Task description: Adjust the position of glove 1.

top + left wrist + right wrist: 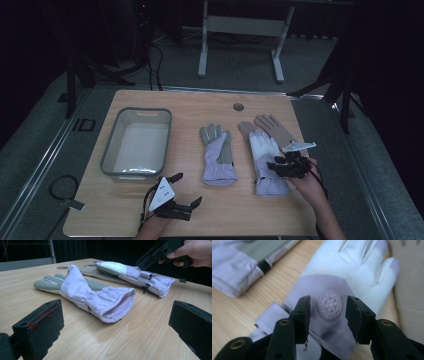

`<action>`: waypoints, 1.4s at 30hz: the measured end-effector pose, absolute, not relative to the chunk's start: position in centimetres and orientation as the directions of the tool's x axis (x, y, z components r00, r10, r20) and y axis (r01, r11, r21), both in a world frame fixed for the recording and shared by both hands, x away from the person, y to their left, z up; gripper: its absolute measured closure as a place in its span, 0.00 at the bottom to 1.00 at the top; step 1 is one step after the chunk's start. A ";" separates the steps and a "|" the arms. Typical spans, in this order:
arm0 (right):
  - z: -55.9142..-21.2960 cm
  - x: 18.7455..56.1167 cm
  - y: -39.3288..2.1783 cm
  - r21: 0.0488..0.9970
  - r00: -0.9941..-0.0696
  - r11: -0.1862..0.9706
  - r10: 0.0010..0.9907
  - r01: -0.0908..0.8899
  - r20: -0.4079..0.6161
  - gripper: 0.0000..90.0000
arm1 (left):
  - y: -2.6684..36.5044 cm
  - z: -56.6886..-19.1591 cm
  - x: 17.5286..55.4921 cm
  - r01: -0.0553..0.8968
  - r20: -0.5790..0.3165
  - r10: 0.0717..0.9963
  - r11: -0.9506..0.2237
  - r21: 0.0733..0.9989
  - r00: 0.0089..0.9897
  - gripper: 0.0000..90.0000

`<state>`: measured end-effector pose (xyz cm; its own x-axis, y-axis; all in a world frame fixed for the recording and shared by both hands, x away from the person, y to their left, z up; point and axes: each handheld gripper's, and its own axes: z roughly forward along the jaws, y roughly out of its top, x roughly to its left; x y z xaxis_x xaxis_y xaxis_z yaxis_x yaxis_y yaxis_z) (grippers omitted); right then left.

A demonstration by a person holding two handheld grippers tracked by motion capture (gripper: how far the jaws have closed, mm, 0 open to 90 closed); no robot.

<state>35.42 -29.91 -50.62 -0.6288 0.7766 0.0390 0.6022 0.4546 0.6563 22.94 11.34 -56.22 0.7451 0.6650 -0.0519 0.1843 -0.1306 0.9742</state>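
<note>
The right gripper [328,315] is held spread wide over the white glove [352,267], its round logo patch [330,305] framed between the fingers, probably lined up for a pinch. The left gripper [112,327] is parked gaping and empty, the lilac glove [87,293] lying just beyond its fingers.

Lilac gloves [219,152] flat on table [240,210]

Left side: grey bin [136,142] blocks it.
Centre: two gloves [218,154] [266,160] lie apart, bare wood lane between.
Near edge: table [235,210] open.
</note>
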 end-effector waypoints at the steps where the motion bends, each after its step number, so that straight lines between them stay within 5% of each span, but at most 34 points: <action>1: -51.0 35.6 -29.8 0.647 -0.631 0.465 0.775 0.604 0.034 0.58 | 11.3 -56.2 22.9 0.185 -0.052 0.665 -0.131 0.974 0.745 0.00; 5: -52.3 36.3 -29.6 0.621 -0.639 0.488 0.768 0.613 0.028 0.57 | 11.3 -56.2 22.9 0.185 -0.051 0.665 -0.132 0.974 0.745 0.00; 17: -52.4 35.2 -28.8 0.641 -0.592 0.436 0.805 0.632 0.037 0.88 | 11.4 -56.2 22.9 0.186 -0.054 0.668 -0.128 0.974 0.742 0.00; 23: -51.0 34.5 -29.5 0.665 -0.584 0.377 0.805 0.645 0.110 0.89 | 11.4 -56.2 23.0 0.186 -0.054 0.668 -0.128 0.974 0.742 0.00; 42: -42.7 34.9 -28.2 0.742 -0.601 0.364 0.796 0.562 0.064 0.90 | 11.3 -56.2 22.9 0.185 -0.050 0.672 -0.131 0.974 0.739 0.00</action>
<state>34.92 -28.15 -42.72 -0.6014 0.7963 0.0644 0.5621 0.3645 0.7424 22.92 11.32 -56.21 0.7386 0.6724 -0.0497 0.1847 -0.1309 0.9740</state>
